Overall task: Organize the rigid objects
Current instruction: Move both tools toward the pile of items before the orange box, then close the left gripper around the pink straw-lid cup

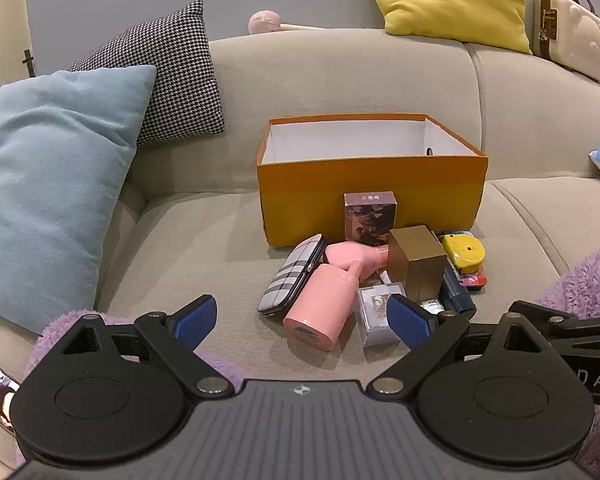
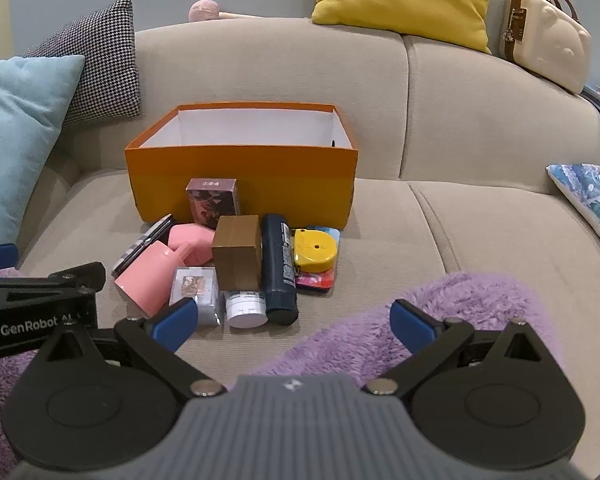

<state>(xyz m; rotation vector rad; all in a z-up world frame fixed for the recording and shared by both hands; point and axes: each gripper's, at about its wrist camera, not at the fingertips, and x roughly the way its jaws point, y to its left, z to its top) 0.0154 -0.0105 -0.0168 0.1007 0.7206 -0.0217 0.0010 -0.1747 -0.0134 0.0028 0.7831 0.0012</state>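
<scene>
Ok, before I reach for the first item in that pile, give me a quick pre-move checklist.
1. Left gripper open and empty: ok.
2. Right gripper open and empty: ok.
3. Orange cardboard box lid off, open side up: ok.
4. Box interior free: cannot tell, floor hidden behind the front wall.
5. Pink plastic bottle lying on its side, nearest the left gripper, nothing on top of its body: ok.
6. Gold cardboard box free to lift alone: not ok, tightly packed against the dark blue canister.
</scene>
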